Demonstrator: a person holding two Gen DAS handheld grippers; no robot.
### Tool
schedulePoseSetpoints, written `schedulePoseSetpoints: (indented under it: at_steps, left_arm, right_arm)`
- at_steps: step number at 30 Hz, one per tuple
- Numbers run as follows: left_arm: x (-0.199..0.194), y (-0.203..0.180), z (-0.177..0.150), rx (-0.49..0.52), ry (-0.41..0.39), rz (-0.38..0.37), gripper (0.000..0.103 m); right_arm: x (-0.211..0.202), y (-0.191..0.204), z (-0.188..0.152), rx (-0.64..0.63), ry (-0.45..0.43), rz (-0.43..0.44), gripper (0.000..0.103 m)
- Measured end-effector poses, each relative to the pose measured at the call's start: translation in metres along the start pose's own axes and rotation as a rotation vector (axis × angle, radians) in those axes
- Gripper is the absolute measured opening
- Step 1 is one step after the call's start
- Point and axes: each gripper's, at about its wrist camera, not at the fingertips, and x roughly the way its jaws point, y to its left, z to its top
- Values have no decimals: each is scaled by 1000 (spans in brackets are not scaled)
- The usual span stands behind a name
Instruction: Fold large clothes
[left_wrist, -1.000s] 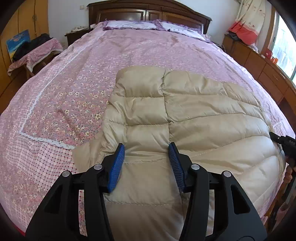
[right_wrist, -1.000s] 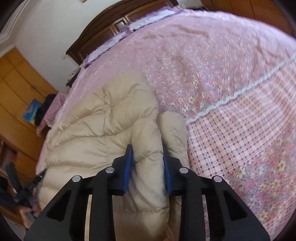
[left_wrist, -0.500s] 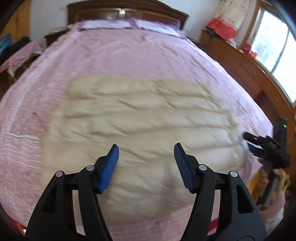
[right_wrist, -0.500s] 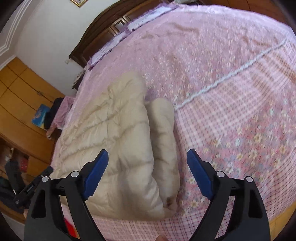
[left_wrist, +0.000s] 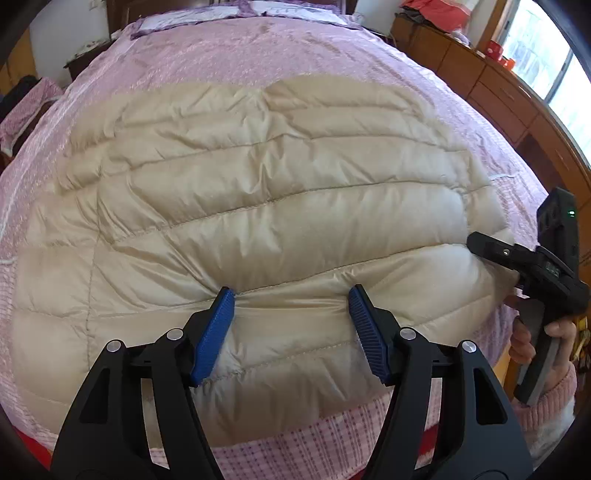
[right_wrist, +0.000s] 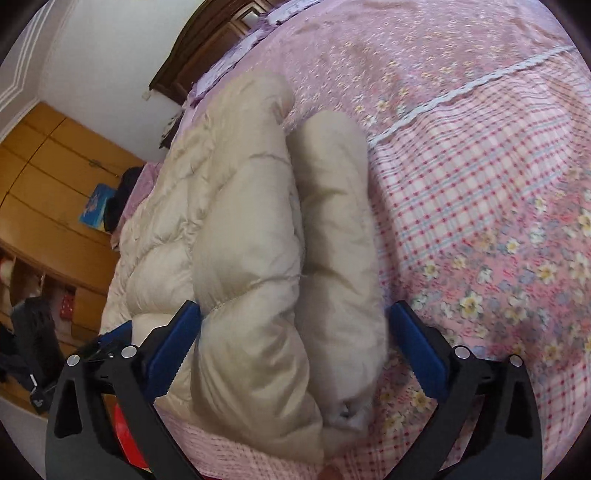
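Fingers (left_wrist: 291, 325) and (right_wrist: 295, 347) apart, just opened; jacket (left_wrist: 258, 192) puffy, light, slippery: grip its 6 o'clock hem

Black left tool (left_wrist: 291, 325), ribbed blue pads (left_wrist: 216, 328), silver screws; pink knit sleeve (left_wrist: 554, 398).

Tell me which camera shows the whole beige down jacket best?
The left wrist view: the beige down jacket lies spread across the bed, nearly all visible. The right wrist view shows only one folded side edge, seen end-on between the open right tool.
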Motion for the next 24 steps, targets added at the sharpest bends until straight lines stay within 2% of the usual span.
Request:
schedulePoseSetpoints:
  at_steps: [1, 3, 4, 6, 9, 13, 15, 20, 24]
  left_arm:
    - [1, -1, -1, 0, -3, 7, 64]
    - [4, -6, -3, 17, -4, 26, 64]
    - [5, -5, -3, 14, -1, 25, 64]
    - [7, -3, -3, 7, 6, 17, 64]
    - [8, -2, -5, 10, 7, 15, 64]
    - [10, 0, -7, 2, 1, 2, 64]
    - [9, 3, -8, -5, -3, -15, 64]
    - [8, 9, -11, -22, -13, -43, 64]
    - [-7, 22, -15, -46, -25, -82, 58]
  right_arm:
    - [0, 4, 1, -18, -1, 5, 94]
    - [0, 11, 0, -49, -2, 53, 72]
    - [0, 11, 0, -46, -4, 71, 69]
    - [-4, 12, -1, -35, -13, 104, 52]
    - [-20, 15, 2, -9, -42, 181, 39]
    - [-39, 35, 10, -21, -50, 262, 35]
    - [-45, 51, 15, -55, -42, 274, 33]
    - [-52, 111, 22, -209, 5, 253, 32]
    - [-48, 148, 25, -281, 25, 167, 32]
